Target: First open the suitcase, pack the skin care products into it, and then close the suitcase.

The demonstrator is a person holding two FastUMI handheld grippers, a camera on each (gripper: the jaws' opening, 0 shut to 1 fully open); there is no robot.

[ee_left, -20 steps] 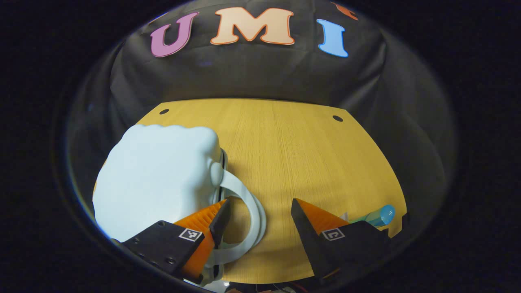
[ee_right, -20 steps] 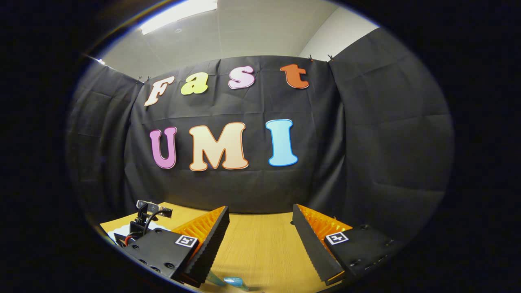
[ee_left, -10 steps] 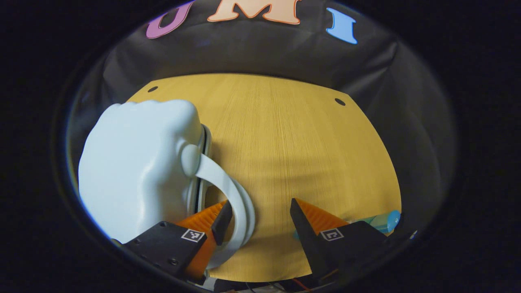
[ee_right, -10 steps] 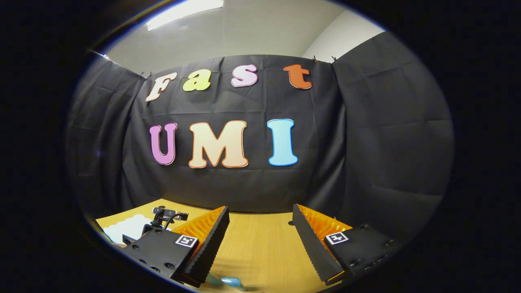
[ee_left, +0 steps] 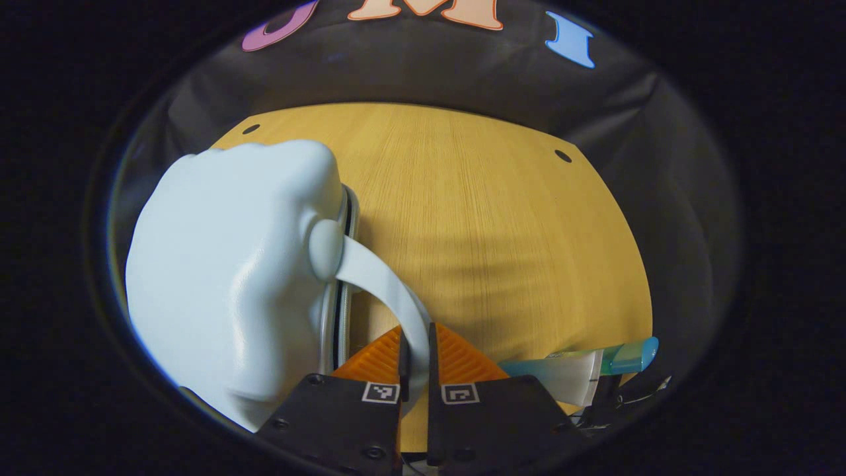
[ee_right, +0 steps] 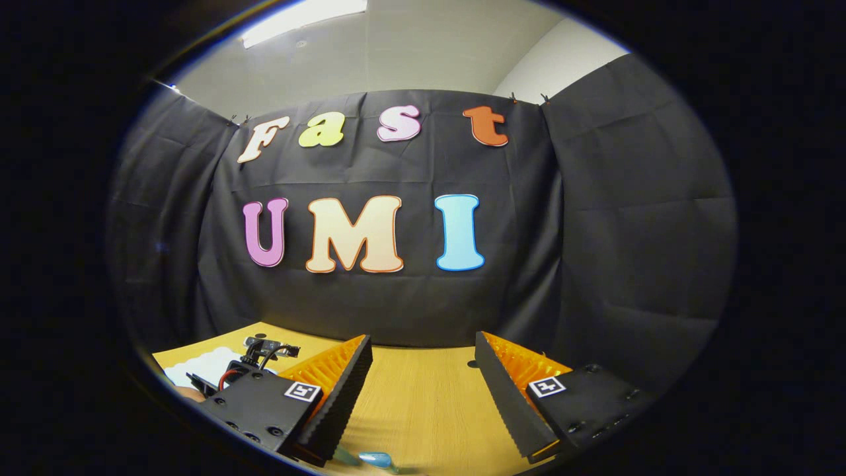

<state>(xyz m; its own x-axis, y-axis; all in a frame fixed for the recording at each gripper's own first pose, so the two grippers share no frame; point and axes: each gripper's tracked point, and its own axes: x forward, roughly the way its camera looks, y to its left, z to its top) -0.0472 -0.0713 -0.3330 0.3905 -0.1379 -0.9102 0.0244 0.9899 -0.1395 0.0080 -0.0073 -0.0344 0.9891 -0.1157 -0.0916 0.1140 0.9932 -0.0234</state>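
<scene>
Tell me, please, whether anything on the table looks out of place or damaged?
Nothing stands out. The pale blue suitcase looks intact, the left tool is shut on its handle, and a skincare tube lies on the table.

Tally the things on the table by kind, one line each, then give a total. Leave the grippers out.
Suitcase, pale blue, shut, with the left gripper closed on its handle: 1
Skin care tube with a blue cap, lying on the wooden table: 1
Total: 2
</scene>
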